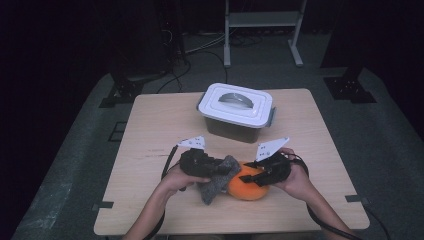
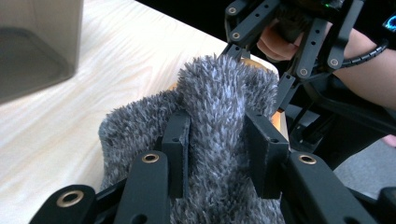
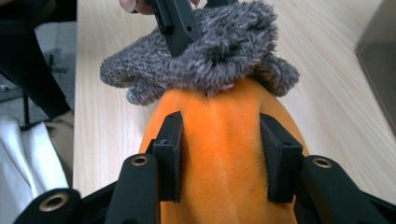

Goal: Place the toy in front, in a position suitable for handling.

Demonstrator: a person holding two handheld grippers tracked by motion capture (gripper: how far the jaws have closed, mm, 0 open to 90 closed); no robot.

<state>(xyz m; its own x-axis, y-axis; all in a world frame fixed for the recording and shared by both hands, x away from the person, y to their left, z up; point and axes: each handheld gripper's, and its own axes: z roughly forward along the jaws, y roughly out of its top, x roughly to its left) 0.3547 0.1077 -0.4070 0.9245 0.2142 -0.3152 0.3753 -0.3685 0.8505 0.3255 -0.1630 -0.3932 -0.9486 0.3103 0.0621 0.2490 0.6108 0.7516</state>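
You had the left gripper clamped on the grey cloth and the right gripper closed on the orange plush, both at the table's near edge. The cloth lay over the plush's end, touching it. The lidded box stood behind, shut; I'd judge stowing was all left.
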